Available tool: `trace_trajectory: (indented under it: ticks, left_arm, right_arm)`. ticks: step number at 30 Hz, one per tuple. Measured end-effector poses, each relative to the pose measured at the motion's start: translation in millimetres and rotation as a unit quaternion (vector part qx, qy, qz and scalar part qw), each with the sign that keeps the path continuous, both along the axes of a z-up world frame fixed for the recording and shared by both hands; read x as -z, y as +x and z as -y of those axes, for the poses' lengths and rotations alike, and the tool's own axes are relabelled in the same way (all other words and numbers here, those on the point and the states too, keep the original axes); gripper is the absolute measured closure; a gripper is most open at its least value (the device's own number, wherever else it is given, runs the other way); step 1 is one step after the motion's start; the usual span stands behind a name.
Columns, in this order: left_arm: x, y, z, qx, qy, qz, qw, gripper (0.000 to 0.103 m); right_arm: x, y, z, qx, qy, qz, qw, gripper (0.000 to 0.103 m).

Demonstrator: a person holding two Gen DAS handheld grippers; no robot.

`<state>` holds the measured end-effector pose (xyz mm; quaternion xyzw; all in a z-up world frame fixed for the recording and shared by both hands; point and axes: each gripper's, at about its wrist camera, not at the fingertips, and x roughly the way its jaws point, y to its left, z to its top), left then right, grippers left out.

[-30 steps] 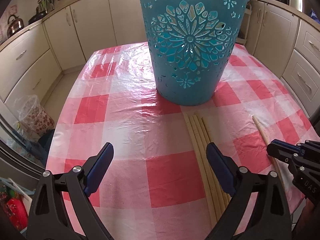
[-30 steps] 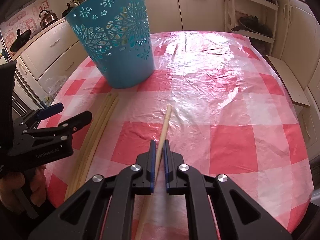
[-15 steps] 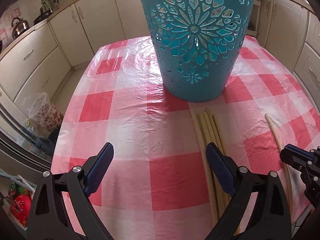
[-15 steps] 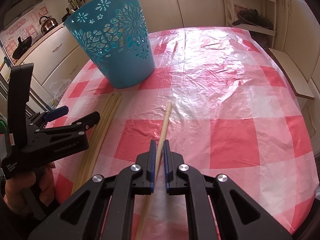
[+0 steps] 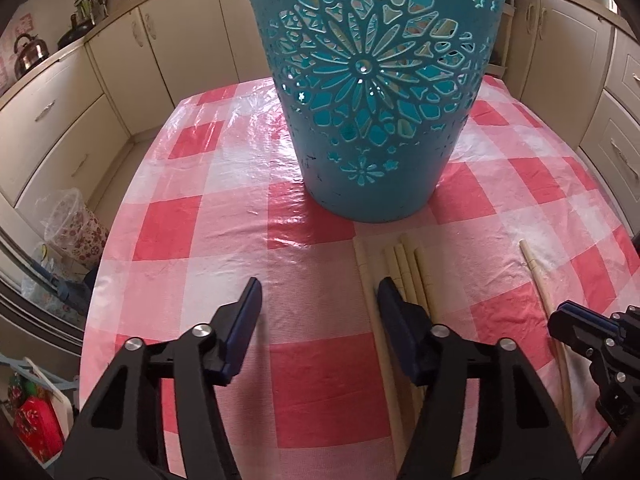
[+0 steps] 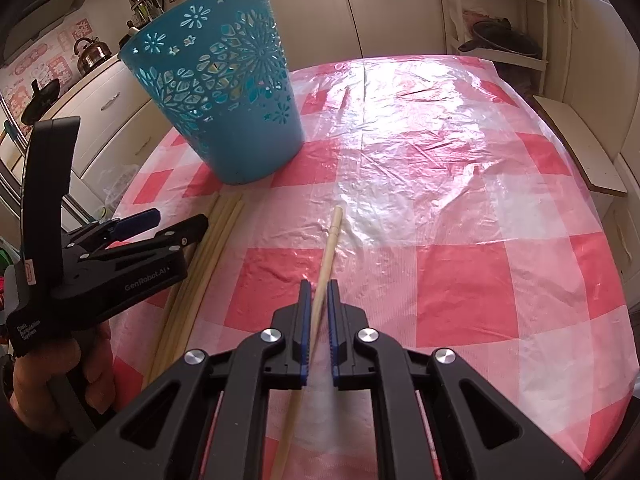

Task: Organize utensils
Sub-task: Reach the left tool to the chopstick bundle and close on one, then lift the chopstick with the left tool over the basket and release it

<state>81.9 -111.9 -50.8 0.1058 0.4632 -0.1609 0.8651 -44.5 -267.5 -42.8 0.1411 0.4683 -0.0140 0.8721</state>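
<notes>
A teal cut-out plastic bin (image 5: 376, 92) (image 6: 224, 96) stands upright on the red-and-white checked table (image 6: 440, 200). Just in front of it lies a bundle of pale wooden sticks (image 5: 404, 272) (image 6: 216, 236). My left gripper (image 5: 319, 292) (image 6: 176, 220) hovers over the bundle's left side with its jaws closing. The leftmost stick (image 5: 370, 292) lies between them beside the right pad, and neither pad presses on it. My right gripper (image 6: 318, 292) (image 5: 560, 322) is shut on a single stick (image 6: 330, 240) (image 5: 538, 276) that points away towards the table's middle.
Cream kitchen cabinets (image 5: 60, 120) surround the table on all sides. A kettle (image 6: 90, 54) sits on the left counter. A bag-lined floral bin (image 5: 72, 224) stands on the floor at the left. A shelf with pans (image 6: 500, 40) and a low bench (image 6: 580, 148) are to the right.
The left gripper's jaws have drawn much closer together, and its view has edged nearer the teal bin. The right gripper keeps its hold on the single stick, unmoved.
</notes>
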Motion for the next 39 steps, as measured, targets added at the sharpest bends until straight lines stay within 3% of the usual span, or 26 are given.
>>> trace_trajectory:
  ticks: [2, 5, 11, 22, 24, 26, 28, 33, 39]
  left_arm:
    - [-0.6, -2.0, 2.0, 0.009, -0.010, 0.000, 0.9999, 0.074]
    - [-0.3, -7.6, 3.5, 0.016, -0.022, 0.000, 0.9996, 0.096]
    - [-0.5, -16.6, -12.0, 0.010, -0.058, -0.022, 0.9980, 0.098]
    - [-1.4, -6.3, -1.3, 0.008, -0.013, -0.026, 0.9995, 0.088]
    - [-1.6, -4.5, -0.1, 0.009, -0.012, -0.026, 0.9996, 0.088]
    - [-1.8, -4.2, 0.7, 0.017, -0.015, -0.026, 0.9994, 0.098]
    - [-2.7, -5.3, -1.2, 0.019, -0.018, -0.027, 0.9993, 0.098]
    - [-18.1, -9.6, -23.3, 0.004, -0.069, -0.027, 0.9973, 0.098]
    - [-69.7, -19.5, -65.1, -0.024, -0.152, 0.016, 0.9880, 0.098]
  right_arm:
    - [0.0, 0.2, -0.2, 0.000, 0.000, 0.000, 1.000, 0.094]
    - [0.0, 0.2, 0.2, 0.000, 0.000, 0.000, 1.000, 0.094]
    - [-0.9, 0.0, 1.1, 0.002, 0.000, 0.001, 1.000, 0.094]
    - [0.0, -0.2, 2.2, 0.001, -0.002, 0.002, 1.000, 0.093]
    - [0.3, -0.1, 1.2, 0.000, -0.006, 0.003, 1.000, 0.093]
    - [0.5, 0.6, 0.1, -0.001, -0.008, 0.003, 1.000, 0.093]
    - [0.9, 1.2, 0.3, 0.000, -0.008, 0.004, 1.000, 0.093]
    - [0.9, 1.7, 1.0, 0.000, -0.006, 0.006, 1.000, 0.093]
    - [0.9, 1.2, 0.1, -0.002, -0.007, 0.009, 1.000, 0.093]
